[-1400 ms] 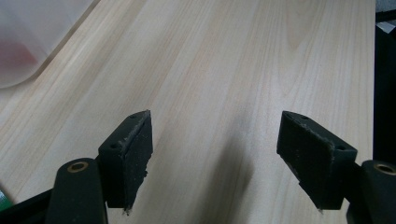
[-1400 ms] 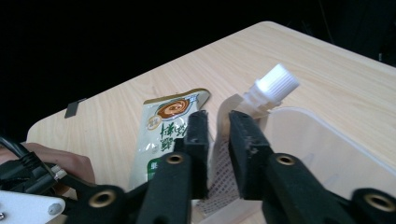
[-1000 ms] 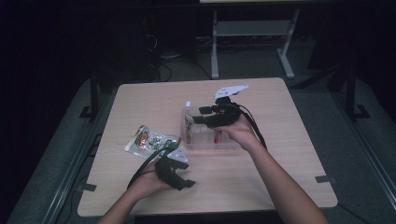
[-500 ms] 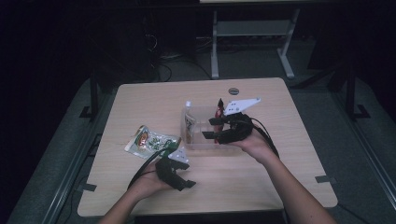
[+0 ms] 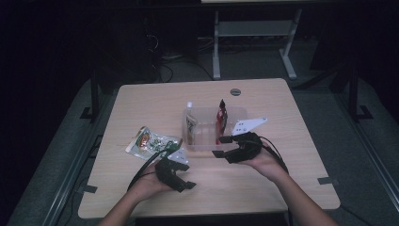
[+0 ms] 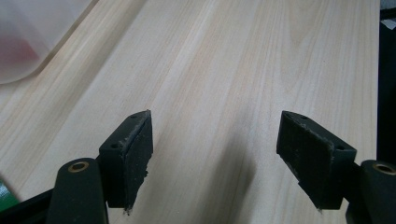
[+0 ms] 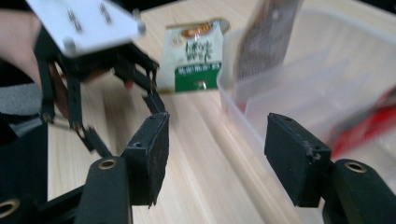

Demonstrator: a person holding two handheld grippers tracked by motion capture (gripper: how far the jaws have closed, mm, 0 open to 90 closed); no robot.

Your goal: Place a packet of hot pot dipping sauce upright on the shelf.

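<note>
The right gripper hovers at the near wall of the clear plastic bin, its jaws spread and empty; they have just been opening, with nothing between them. In the right gripper view the bin's near wall runs up just beyond the right-hand jaw, and bare tabletop lies in the gap between the two jaws. A red packet stands upright inside the bin, just beyond this gripper, and shows as a red blur through the wall. A second, pale packet with a white cap stands upright at the bin's far-left end, farther from the right gripper. The left gripper rests low over the tabletop, well apart from the right gripper; its jaws are spread wide with only bare wood between them. A flat green-and-white packet lies on the tabletop just beyond the left gripper; in the right gripper view the same packet lies beyond the left gripper, beside the bin's corner. The bin's frosted edge appears at the upper left of the left gripper view.
</note>
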